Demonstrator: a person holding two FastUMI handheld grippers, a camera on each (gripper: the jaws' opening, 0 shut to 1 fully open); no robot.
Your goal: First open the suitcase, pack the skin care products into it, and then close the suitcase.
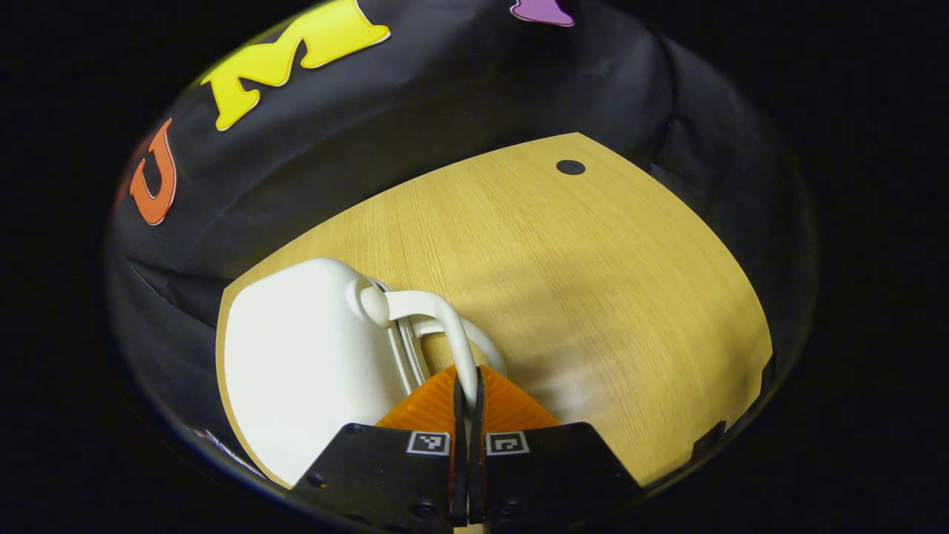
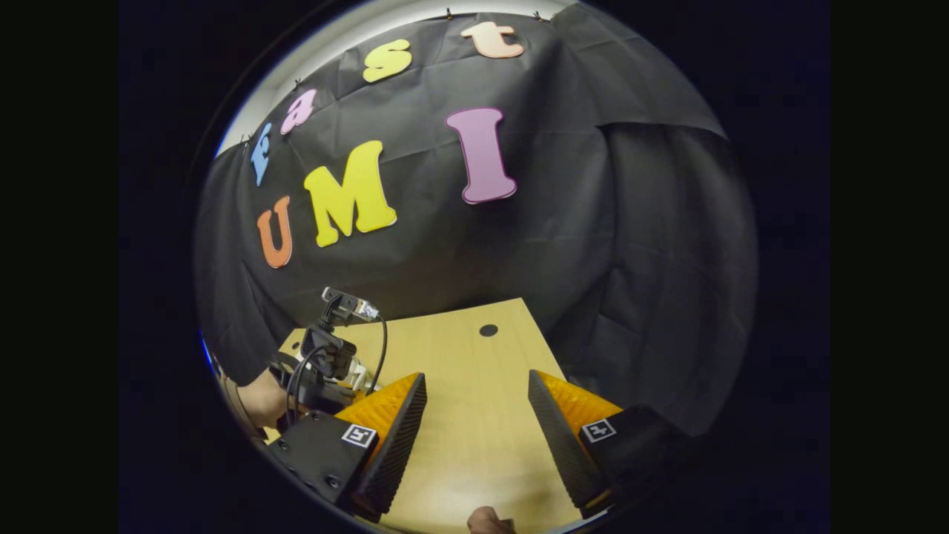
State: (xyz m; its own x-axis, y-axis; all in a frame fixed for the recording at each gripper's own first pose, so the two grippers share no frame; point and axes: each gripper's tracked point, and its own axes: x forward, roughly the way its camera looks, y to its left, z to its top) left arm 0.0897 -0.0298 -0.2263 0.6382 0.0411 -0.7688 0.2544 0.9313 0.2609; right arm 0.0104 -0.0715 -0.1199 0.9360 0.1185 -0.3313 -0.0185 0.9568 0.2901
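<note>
Wood-grain counter [image 1: 593,282] carries the white suitcase [image 1: 304,363], lying immediately ahead-left of the left tongs [image 1: 467,393]. These are clamped on its handle [image 1: 452,334], which arches straight forward. Right tongs [image 2: 474,423] gape wide, empty, well apart.

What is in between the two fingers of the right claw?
Nothing is held there. In the right gripper view, the right claw stands open, and only bare wooden table shows through the gap.
</note>
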